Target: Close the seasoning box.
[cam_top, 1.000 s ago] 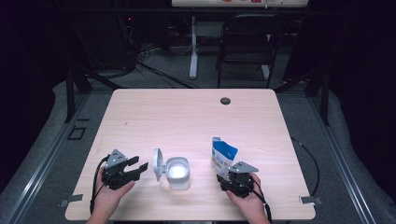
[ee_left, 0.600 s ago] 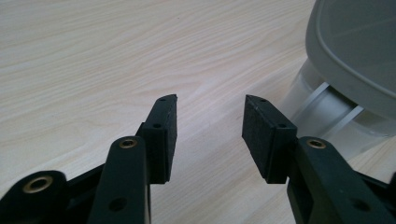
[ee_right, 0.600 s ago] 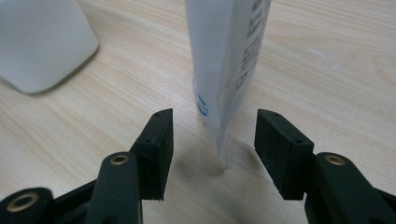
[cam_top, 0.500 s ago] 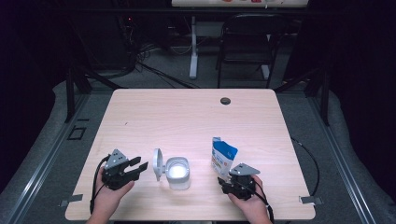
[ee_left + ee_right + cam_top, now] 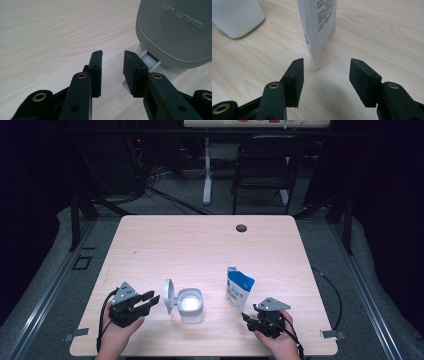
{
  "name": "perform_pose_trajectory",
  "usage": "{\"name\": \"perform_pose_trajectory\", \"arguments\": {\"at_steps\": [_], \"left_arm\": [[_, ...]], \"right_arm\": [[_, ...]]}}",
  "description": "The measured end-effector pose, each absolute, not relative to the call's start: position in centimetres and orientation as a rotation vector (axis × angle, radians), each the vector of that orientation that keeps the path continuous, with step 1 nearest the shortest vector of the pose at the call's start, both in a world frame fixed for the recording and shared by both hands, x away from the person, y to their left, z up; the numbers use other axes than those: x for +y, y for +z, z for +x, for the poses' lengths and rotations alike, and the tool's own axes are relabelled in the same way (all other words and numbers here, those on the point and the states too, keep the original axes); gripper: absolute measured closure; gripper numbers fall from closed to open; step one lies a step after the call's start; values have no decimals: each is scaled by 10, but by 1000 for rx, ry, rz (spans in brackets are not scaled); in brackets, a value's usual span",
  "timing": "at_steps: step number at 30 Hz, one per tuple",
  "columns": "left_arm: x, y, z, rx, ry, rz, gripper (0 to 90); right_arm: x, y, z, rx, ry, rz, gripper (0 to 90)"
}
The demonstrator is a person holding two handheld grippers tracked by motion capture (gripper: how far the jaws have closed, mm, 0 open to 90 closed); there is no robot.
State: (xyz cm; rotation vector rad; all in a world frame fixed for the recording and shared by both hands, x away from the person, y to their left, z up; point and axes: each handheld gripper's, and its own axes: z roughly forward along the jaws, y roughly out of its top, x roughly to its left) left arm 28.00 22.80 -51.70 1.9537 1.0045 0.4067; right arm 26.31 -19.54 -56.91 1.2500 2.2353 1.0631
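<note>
A white container point(image 5: 191, 306) stands near the table's front edge, its hinged lid point(image 5: 169, 296) raised on the left side. My left gripper point(image 5: 151, 300) is just left of that lid, pointing at it. Its jaws have just been closing and stand partly open with nothing between them. In the left gripper view the grey lid point(image 5: 172, 30) rises close ahead at the right of the left gripper point(image 5: 113, 53). A blue and white pouch point(image 5: 239, 289) stands upright right of the container. My right gripper point(image 5: 248, 318) is open just in front of it. In the right gripper view the pouch's lower corner point(image 5: 319, 32) lies beyond the right gripper point(image 5: 327, 62).
The wooden table point(image 5: 200, 250) has a dark cable hole point(image 5: 241, 228) near its far edge. A chair point(image 5: 265, 167) and a desk leg point(image 5: 206, 170) stand on the floor behind it. The container's white wall point(image 5: 234, 15) is at the top left of the right gripper view.
The left gripper's jaws have narrowed from wide open. The right gripper has drawn back a little from the pouch toward the near edge. Container and pouch have not moved.
</note>
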Motion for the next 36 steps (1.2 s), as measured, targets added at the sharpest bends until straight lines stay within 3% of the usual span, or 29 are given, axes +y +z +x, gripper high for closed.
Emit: {"name": "perform_pose_trajectory", "arguments": {"at_steps": [8, 27, 36], "left_arm": [[227, -516, 276, 1001, 403, 1942, 700], [210, -497, 268, 931, 389, 1960, 900], [201, -490, 266, 887, 393, 1966, 900]], "right_arm": [[-202, -567, 262, 2208, 1064, 1247, 440], [-213, -569, 263, 2144, 1152, 1299, 438], [-215, -570, 265, 2126, 1163, 1314, 438]]}}
